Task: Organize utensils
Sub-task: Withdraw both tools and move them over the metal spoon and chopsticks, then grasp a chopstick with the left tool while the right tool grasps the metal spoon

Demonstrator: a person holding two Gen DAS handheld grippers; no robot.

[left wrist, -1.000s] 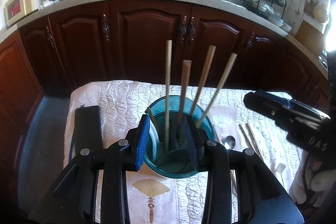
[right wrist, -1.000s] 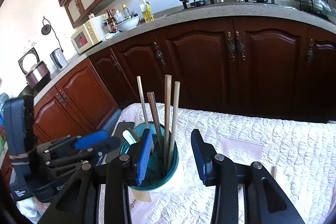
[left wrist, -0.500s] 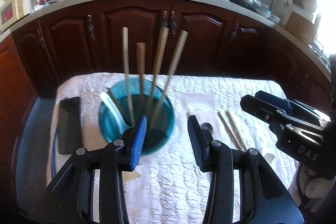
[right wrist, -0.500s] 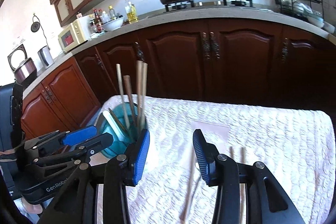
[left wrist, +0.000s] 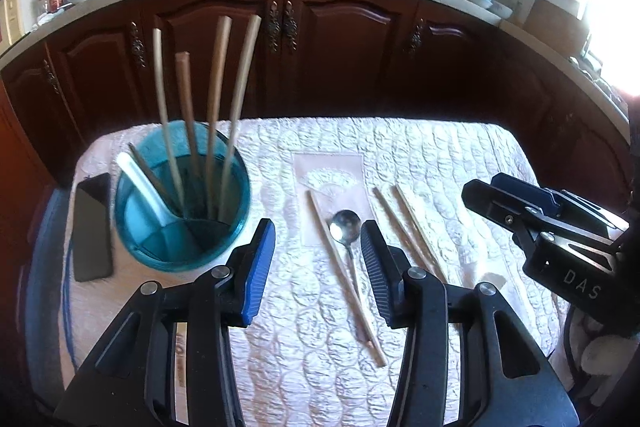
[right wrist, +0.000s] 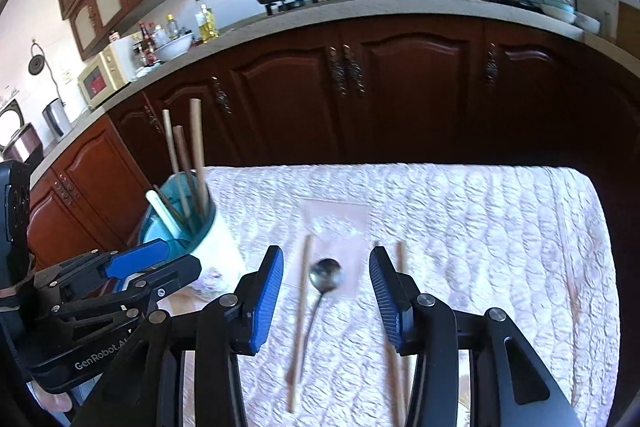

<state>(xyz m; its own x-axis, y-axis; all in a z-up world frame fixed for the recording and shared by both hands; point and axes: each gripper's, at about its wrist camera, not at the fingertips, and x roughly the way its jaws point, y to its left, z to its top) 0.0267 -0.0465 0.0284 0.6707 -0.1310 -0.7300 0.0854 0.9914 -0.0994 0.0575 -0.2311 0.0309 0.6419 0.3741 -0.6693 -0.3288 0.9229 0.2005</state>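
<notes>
A teal cup (left wrist: 236, 187) stands at the table's left with several wooden chopsticks (left wrist: 212, 87) and a white spoon (left wrist: 140, 183) in it. A metal spoon (left wrist: 344, 227) lies mid-table beside a single chopstick (left wrist: 340, 267), and a pair of chopsticks (left wrist: 404, 223) lies to its right. My left gripper (left wrist: 318, 231) hovers over the spoon, its jaws opening and empty. My right gripper (right wrist: 326, 255) is open and empty, above the same metal spoon (right wrist: 326, 273) and chopstick (right wrist: 300, 307). Each gripper shows in the other's view: right gripper (left wrist: 480, 187), left gripper (right wrist: 180, 259).
A white quilted cloth (left wrist: 440, 155) covers the table. A flat black phone-like slab (left wrist: 91, 227) lies left of the cup. Dark wooden cabinets (left wrist: 340, 59) stand behind the far edge, under a counter with pots and bottles.
Both grippers moved right, away from the teal cup and over the loose spoon and chopsticks. The left jaws, earlier either side of the cup, are wider apart. The right jaws widened slightly.
</notes>
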